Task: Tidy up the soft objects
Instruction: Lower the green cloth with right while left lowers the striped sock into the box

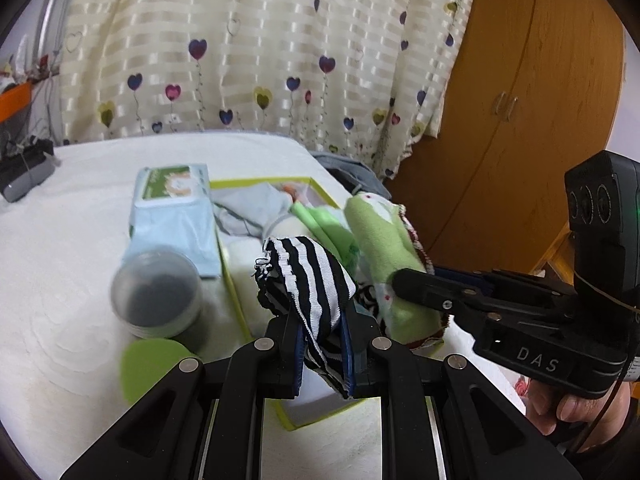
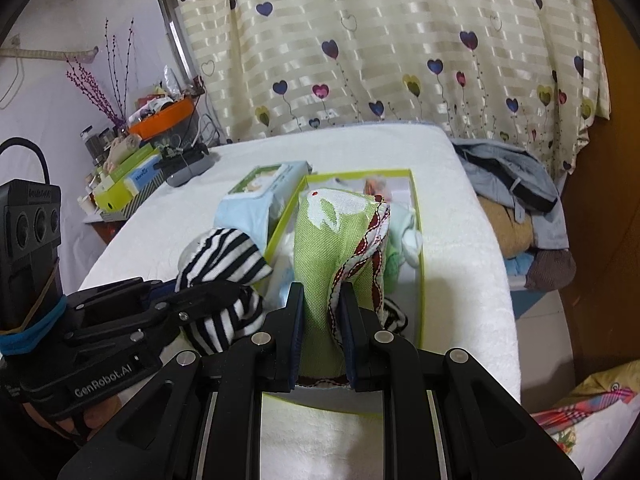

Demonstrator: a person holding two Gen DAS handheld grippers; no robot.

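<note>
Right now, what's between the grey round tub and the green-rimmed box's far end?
The wet-wipes pack lies beyond the tub, alongside the box; left wrist view.

My two views are evenly and softly lit, bright on the white bench cover (image 1: 60,240), with only faint shadows. Fisheye bending curves the curtain (image 1: 260,40) and blackens corners at 1, 5, 7 and 11 o'clock. The grey jar (image 1: 158,294) at 8 o'clock smears with blur; my fingers (image 1: 294,356) look dark.

A wipes pack (image 1: 172,216) and grey jar (image 1: 156,292) crowd the box's (image 2: 418,280) left side; its right stays clear.
</note>
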